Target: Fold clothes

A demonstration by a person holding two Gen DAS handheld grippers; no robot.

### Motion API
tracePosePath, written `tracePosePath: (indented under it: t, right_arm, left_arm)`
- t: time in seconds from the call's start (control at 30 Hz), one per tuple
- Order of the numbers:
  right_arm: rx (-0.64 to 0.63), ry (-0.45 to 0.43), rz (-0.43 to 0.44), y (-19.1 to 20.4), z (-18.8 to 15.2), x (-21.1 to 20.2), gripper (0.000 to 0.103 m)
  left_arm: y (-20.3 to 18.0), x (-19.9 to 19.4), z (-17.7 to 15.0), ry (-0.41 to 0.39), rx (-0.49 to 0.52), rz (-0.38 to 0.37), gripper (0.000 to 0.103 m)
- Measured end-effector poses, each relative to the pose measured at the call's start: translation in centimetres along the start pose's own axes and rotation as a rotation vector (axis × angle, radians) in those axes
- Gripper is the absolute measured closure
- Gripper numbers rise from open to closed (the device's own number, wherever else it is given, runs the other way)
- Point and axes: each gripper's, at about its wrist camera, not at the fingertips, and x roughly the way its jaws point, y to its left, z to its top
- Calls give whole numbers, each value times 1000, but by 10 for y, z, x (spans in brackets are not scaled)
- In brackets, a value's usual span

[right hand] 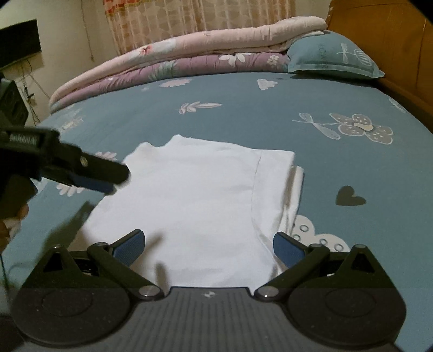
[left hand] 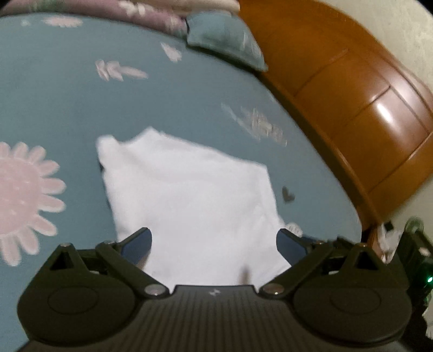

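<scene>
A white garment (right hand: 200,195) lies folded into a rough rectangle on the teal flowered bedsheet (right hand: 243,116), with stacked layers showing at its right edge. My right gripper (right hand: 208,243) is open just above the garment's near edge, nothing between its blue pads. My left gripper (right hand: 116,180) reaches in from the left and hovers over the garment's left edge. In the left wrist view the left gripper (left hand: 215,241) is open, its fingers spread over the near part of the white garment (left hand: 189,195). That view is blurred.
Folded pink and purple quilts (right hand: 189,54) and a teal pillow (right hand: 333,54) lie along the bed's far side. A wooden headboard (left hand: 351,94) borders the bed on the right. A hand (right hand: 8,224) holds the left gripper's handle. A curtain (right hand: 203,13) hangs behind.
</scene>
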Motion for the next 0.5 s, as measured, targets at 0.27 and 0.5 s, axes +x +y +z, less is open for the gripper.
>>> tracePosePath:
  t: [0.27,0.5]
  right_arm:
    - [35,22,-14,-6,-11,-4,0]
    - [39,10,-8,-10,-10,-11,0]
  left_arm:
    - [25,25,17,-3,-67,-22,5]
    - [21,28,36,-59,-43,29,5]
